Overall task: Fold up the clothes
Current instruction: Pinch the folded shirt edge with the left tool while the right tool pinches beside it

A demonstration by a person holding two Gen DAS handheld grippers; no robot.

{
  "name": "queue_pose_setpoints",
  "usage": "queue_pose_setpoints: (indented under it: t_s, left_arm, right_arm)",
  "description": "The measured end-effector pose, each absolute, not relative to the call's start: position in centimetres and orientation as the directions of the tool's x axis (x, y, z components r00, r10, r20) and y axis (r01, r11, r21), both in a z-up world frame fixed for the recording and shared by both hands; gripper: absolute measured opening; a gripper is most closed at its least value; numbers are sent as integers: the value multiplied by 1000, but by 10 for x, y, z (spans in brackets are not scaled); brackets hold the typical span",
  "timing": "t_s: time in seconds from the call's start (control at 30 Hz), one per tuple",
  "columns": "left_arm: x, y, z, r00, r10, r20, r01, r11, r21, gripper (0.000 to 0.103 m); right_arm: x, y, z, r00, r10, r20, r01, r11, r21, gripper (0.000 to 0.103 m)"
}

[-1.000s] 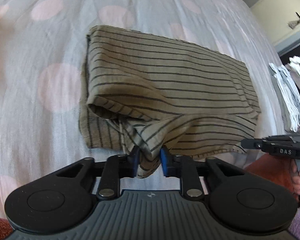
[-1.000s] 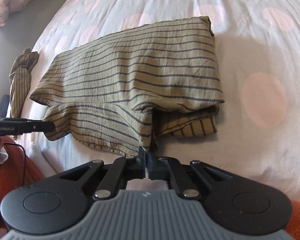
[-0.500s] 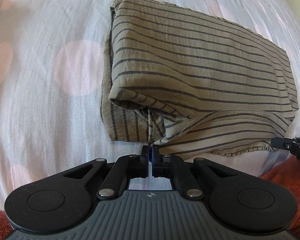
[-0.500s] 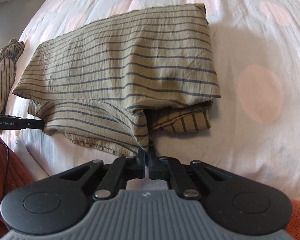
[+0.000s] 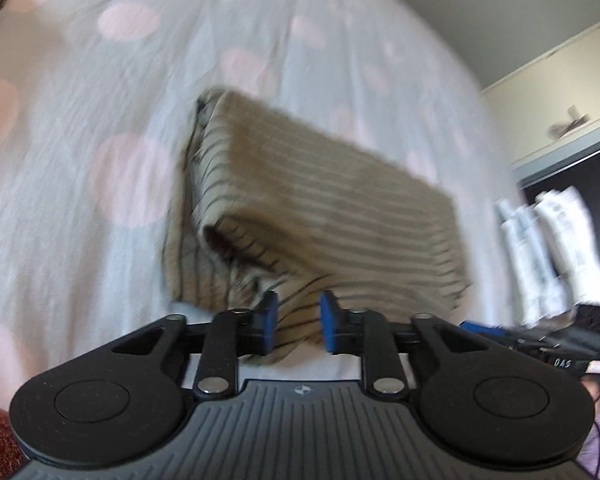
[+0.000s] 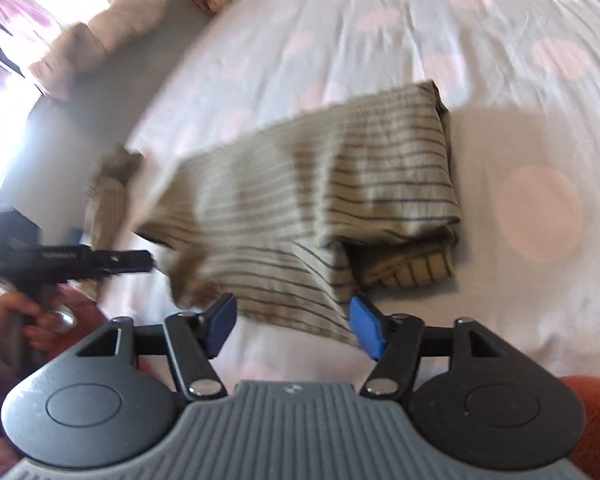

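A folded olive shirt with dark stripes (image 5: 320, 216) lies on the bed, its near flap loose and rumpled. My left gripper (image 5: 299, 322) hovers over the shirt's near hem. Its jaws are opening, and the hem shows in the gap without the blue pads (image 5: 270, 320) pressing it. In the right wrist view the same shirt (image 6: 340, 184) lies ahead. My right gripper (image 6: 293, 326) stands wide and still opening, just above the front edge of the flap, holding nothing. Both views are blurred by motion.
The bedsheet (image 5: 100, 80) is pale with pink dots. A second striped garment (image 6: 108, 184) lies at the bed's left edge. White folded items (image 5: 548, 252) hang at the right. A hand (image 6: 32, 316) holds the left gripper's handle. A pinkish bundle (image 6: 100, 28) sits far left.
Both grippers were shut on the shirt's near hem. Both have now let go, opened and drawn back and upward, and the flap has dropped onto the bed.
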State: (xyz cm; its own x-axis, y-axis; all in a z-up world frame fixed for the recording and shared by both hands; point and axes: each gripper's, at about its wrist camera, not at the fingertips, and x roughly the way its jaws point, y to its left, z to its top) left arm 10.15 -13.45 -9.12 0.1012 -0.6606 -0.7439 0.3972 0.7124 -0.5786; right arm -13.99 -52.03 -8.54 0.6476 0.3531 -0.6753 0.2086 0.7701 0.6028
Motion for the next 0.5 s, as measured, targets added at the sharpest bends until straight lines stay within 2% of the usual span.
queue_pose_setpoints:
  t_s: [0.13,0.27,0.37,0.5]
  left_arm:
    - [113,-130,-78,240,-721,-650,348,689,-636,28]
    - [128,-121,-79,367,-679,-635,225,728,-648,36]
    - [145,-119,-86,382,-666,-640,153,729,-667,40]
    - [164,-130,-101,331,-638,-696,155,764,-627,46]
  right_arm:
    - [-154,-540,-82,774,293,-562,249,675,695,68]
    - [-159,-559,-83,845,142,-515,347,588,731,68]
    - [-153,-573,-89,837,79,-542,418,547,725,68]
    - [-132,-579,-95,792,86,-605,461,567,683,71]
